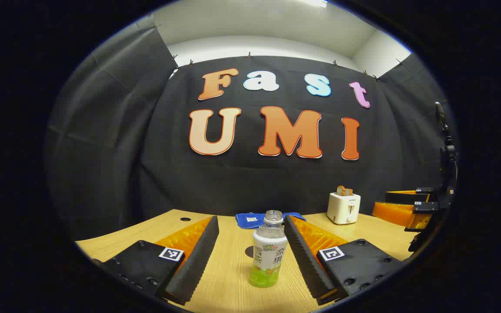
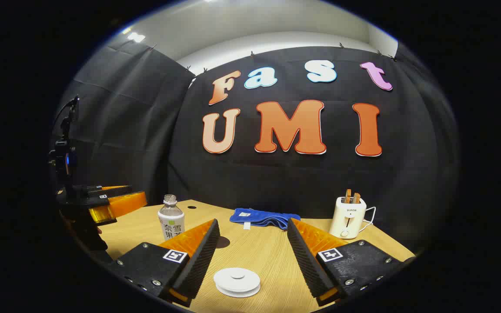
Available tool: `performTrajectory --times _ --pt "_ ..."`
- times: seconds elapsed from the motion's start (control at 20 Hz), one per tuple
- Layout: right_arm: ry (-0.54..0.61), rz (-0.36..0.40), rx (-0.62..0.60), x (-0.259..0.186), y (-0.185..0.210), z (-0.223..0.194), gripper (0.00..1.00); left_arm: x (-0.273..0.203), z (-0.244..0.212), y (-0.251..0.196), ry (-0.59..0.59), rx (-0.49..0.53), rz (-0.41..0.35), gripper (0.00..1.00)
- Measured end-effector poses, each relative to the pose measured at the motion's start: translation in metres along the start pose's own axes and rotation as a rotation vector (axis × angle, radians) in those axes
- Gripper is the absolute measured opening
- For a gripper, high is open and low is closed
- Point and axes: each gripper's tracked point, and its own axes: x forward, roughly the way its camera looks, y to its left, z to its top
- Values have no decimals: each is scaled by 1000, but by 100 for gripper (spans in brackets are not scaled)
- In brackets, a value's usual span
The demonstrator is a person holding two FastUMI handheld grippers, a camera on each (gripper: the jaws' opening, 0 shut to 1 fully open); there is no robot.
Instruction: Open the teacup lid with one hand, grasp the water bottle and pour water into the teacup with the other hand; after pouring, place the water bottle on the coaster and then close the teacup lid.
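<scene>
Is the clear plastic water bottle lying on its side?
No, the clear plastic water bottle stands upright on the wooden table.

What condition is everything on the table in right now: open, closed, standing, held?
Bottle: upright on the table, cap off, between the open fingers, not gripped.
Lid: lying flat on the table, untouched.
Left gripper: open around the bottle.
Right gripper: open above the lid.
Toaster: upright, two slices sticking up.
Blue cloth: crumpled flat at the back.
</scene>
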Motion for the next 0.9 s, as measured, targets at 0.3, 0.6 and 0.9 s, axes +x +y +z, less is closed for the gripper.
performTrajectory --times 0.3,0.6,0.9 --pt "3 -3 -1 -2 0 -1 93 2 -2 13 8 19 59 97" --pt "18 -5 -1 -4 -1 -7 93 2 -1 19 7 47 74 96" --pt "32 15 1 -3 5 -12 93 1 -4 15 9 56 62 96"
